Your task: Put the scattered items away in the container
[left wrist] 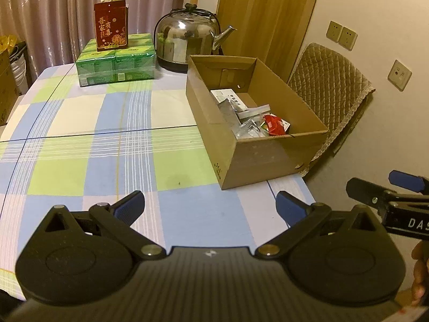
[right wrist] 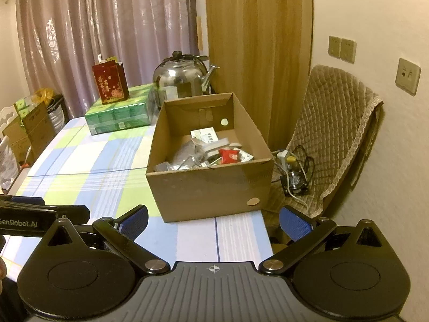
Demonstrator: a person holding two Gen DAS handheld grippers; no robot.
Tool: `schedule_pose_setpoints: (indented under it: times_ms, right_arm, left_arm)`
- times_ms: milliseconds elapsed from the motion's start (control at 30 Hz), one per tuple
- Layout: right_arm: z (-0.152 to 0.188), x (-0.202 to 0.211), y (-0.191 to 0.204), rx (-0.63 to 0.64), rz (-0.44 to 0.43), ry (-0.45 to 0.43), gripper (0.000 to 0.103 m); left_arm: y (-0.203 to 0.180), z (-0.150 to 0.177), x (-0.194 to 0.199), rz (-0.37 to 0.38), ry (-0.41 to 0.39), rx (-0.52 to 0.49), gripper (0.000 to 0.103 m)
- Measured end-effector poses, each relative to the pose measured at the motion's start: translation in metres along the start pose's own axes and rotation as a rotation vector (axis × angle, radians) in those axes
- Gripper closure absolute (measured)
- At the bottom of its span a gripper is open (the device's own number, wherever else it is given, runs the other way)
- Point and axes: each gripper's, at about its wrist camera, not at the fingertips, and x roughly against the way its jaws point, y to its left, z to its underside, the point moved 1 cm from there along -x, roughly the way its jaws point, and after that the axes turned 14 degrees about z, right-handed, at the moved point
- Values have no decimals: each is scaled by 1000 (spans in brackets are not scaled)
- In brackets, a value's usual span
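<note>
An open cardboard box [left wrist: 262,161] stands on the checked tablecloth at the table's right edge; it also shows in the right wrist view [right wrist: 209,190]. Inside lie a red packet [left wrist: 274,124] [right wrist: 228,156], a white carton [left wrist: 228,96] [right wrist: 205,135] and several clear and silver wrappers [left wrist: 248,130] [right wrist: 182,161]. My left gripper [left wrist: 210,208] is open and empty above the near tablecloth, short of the box. My right gripper [right wrist: 213,222] is open and empty near the table's front right corner, just before the box.
A steel kettle [left wrist: 187,40] [right wrist: 182,77] stands behind the box. A green tissue pack [left wrist: 116,64] [right wrist: 118,114] with a red paper box [left wrist: 110,28] [right wrist: 110,83] on it sits at the far side. A padded chair [right wrist: 329,139] with cables stands right of the table.
</note>
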Motion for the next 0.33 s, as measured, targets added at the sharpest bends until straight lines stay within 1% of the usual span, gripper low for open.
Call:
schedule_pose_setpoints:
  times_ms: [333]
  right_arm:
    - [3, -1, 4, 10, 0, 12, 2]
  left_arm:
    - [3, 2, -2, -8, 3, -13, 1]
